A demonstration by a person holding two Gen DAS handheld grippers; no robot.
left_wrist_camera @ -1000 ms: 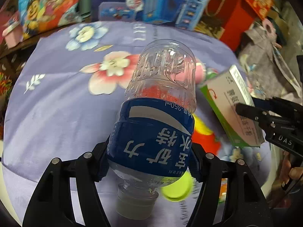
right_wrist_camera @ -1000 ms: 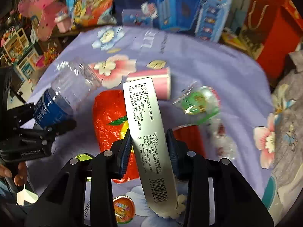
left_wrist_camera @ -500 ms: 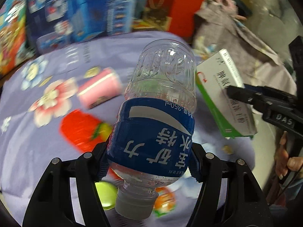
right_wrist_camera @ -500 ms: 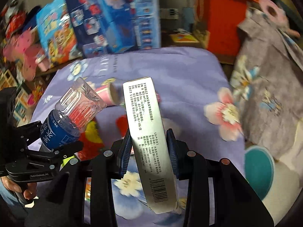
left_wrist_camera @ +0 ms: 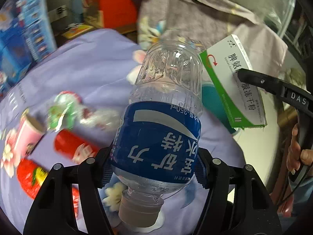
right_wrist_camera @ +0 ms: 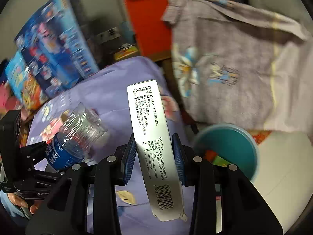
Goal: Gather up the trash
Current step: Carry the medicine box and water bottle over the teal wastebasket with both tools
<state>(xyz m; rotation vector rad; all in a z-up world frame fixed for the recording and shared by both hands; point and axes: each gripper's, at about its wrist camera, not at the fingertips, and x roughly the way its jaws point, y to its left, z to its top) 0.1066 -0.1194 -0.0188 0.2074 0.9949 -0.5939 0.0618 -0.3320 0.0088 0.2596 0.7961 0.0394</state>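
My left gripper (left_wrist_camera: 154, 168) is shut on a clear plastic bottle (left_wrist_camera: 166, 105) with a blue label, cap toward the camera. The same bottle (right_wrist_camera: 78, 137) shows at the left of the right wrist view. My right gripper (right_wrist_camera: 155, 156) is shut on a white and green medicine box (right_wrist_camera: 152, 137), seen side-on as the box (left_wrist_camera: 232, 86) in the left wrist view. A teal bin (right_wrist_camera: 230, 146) stands low at the right, beyond the edge of the purple flowered cloth (right_wrist_camera: 109, 96). A pink cup (left_wrist_camera: 25, 131), red wrappers (left_wrist_camera: 74, 146) and a crumpled clear wrapper (left_wrist_camera: 64, 107) lie on the cloth.
Blue toy boxes (right_wrist_camera: 54, 54) and a red box (right_wrist_camera: 150, 19) stand behind the table. A grey flowered fabric (right_wrist_camera: 225, 62) hangs at the right over a pale floor (right_wrist_camera: 283, 166). A hand (left_wrist_camera: 297, 150) grips the right tool's handle.
Both grippers have swung to the right with their loads, away from the table's middle toward its right edge. The teal bin has come into view. Both grips are unchanged.
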